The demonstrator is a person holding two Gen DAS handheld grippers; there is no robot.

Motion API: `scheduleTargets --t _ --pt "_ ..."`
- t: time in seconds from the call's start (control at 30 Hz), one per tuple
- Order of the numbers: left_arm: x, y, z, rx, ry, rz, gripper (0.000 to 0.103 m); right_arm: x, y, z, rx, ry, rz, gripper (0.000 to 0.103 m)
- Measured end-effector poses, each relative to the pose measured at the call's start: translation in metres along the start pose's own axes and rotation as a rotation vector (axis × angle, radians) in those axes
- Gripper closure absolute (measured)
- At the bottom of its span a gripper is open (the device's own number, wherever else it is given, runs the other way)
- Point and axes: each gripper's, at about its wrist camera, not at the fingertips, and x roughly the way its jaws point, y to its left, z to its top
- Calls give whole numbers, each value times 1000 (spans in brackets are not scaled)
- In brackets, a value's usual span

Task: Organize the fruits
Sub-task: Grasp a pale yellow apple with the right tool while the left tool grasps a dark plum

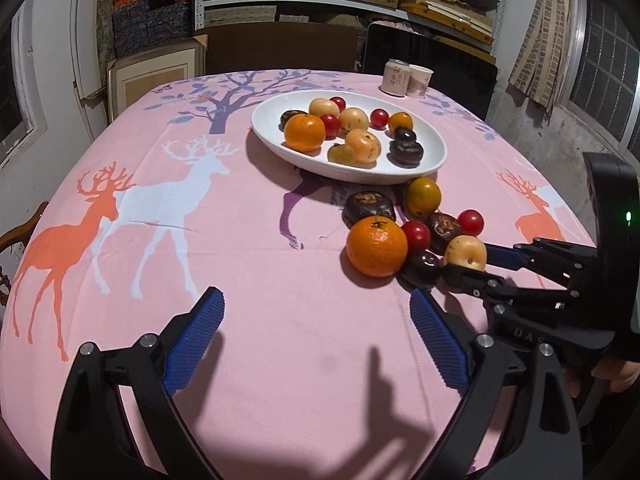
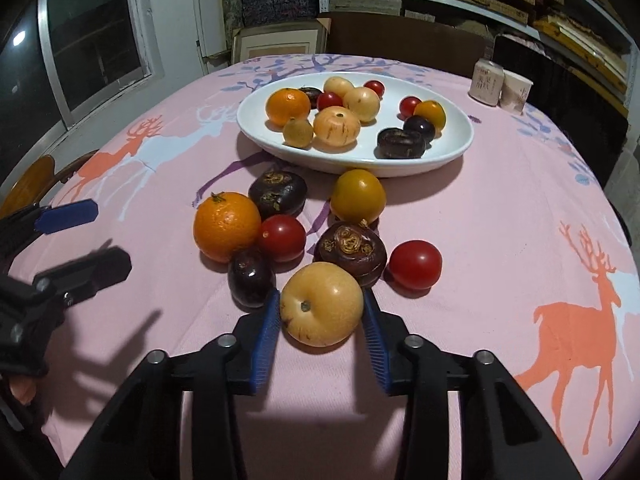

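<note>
- Right gripper [image 2: 320,316]: jaws are pinching the pale fruit [image 2: 322,309] at the pile's 6 o'clock edge, the easiest reach.
- Left gripper [image 1: 316,340]: jaws are standing spread, empty, over bare desk [image 1: 260,264].
- Plate [image 2: 456,148]: waiting at 12 o'clock, already holding fruit.

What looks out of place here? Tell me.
A cluster of loose fruit lies on the tablecloth beside the white plate instead of in it. The right gripper brackets a yellow pear.

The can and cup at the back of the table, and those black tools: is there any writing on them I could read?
"DAS", then cut off: on the right gripper body.
Can: dark characters, too blurred to read.
Paper cup: faint marks, unreadable.
</note>
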Motion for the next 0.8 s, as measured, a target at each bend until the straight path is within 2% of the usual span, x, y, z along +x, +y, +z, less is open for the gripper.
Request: scheduleTargets --t 0.1,0.2,0.4,0.57,0.63,0.7,0.8 --pt "1 -11 -1 34 4 -1 11 -5 -8 -3 40 -10 7 63" --pt "5 -27 -2 69 9 -19 11 -18 -24 -10 102 -58 14 63" --pt "24 -65 -4 79 46 -3 13 -39 -63 -24 234 -139 -29 62" --pt "45 -73 -1 19 101 17 31 -45 -74 -30 270 -166 7 62" --pt "54 -71 1 -14 131 28 46 -45 -76 -30 271 -172 23 62" --pt "56 -71 5 -30 123 50 50 -45 -77 -30 273 -175 44 62" --pt "61 -76 9 -46 123 75 50 -43 -79 -30 284 -171 71 62"
